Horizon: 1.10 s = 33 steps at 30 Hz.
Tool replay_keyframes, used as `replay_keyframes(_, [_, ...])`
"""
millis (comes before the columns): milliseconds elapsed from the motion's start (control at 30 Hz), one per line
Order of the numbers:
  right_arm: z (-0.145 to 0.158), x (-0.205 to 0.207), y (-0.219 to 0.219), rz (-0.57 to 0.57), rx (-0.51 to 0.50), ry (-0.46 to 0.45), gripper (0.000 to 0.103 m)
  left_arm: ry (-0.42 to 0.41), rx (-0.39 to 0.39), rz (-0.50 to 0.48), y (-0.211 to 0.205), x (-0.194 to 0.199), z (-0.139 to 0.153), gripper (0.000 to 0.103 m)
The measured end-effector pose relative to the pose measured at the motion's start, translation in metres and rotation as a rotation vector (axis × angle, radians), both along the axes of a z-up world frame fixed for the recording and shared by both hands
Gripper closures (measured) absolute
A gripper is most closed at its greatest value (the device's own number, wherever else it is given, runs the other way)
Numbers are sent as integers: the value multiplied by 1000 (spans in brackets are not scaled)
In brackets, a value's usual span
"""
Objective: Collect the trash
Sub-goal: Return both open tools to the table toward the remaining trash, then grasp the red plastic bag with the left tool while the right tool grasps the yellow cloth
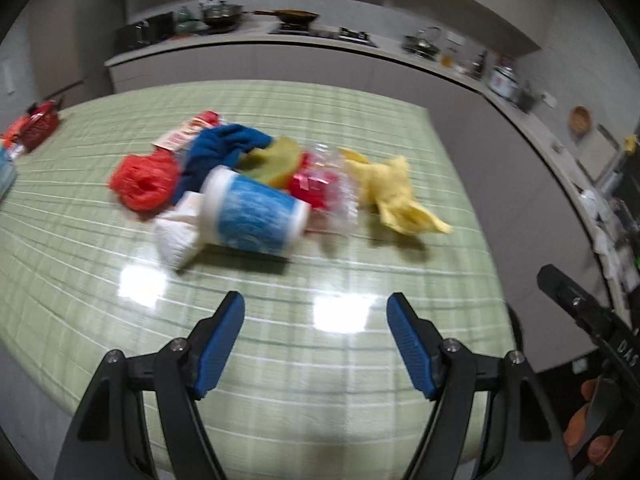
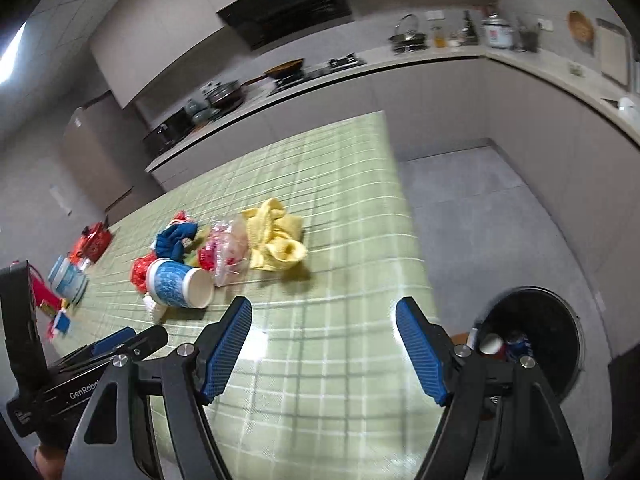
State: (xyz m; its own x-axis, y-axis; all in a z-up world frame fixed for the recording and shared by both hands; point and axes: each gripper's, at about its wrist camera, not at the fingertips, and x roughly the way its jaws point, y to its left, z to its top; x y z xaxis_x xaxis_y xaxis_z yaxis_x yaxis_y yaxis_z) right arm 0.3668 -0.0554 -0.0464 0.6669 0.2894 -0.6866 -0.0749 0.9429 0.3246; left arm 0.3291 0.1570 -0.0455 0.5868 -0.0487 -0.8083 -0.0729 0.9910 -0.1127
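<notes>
Covering the bench (image 1: pixel 80 264) is a green checked cloth, trash heaped mid-bench, black bin (image 2: pixel 536 336) on floor at right, blue-white cup (image 1: pixel 256 216) tipped over, yellow rag (image 1: pixel 392 196) beside, left gripper (image 1: pixel 316 336) and right gripper (image 2: pixel 324 338) jaws spread, nothing held.

Glossy checked table cover (image 1: pixel 360 128); crinkled clear plastic wrapper (image 1: pixel 336 196); soft yellow cloth (image 1: pixel 394 196); ribbed blue gripper pads (image 1: pixel 218 346)

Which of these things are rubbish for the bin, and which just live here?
Probably rubbish:
- blue-and-white paper cup on its side
- crumpled red plastic bag
- clear crinkled plastic wrapper
- round black bin on the floor, where it goes

Just lying about:
- pots on the counter
- white rice cooker
</notes>
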Motion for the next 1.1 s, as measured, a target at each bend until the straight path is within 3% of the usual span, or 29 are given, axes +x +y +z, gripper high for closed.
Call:
replay_keyframes(300, [-12, 45, 26, 87, 24, 10, 27, 8, 23, 89, 34, 11, -1, 28])
replay_keyframes(600, [-22, 73, 70, 76, -1, 30, 27, -16, 26, 166, 115, 33, -3, 28])
replay_keyframes(833, [-31, 99, 110, -1, -32, 45, 27, -2, 24, 171, 179, 87, -15, 28])
replay_keyframes(1100, [-37, 133, 128, -73, -74, 67, 27, 18, 5, 97, 192, 138, -30, 28])
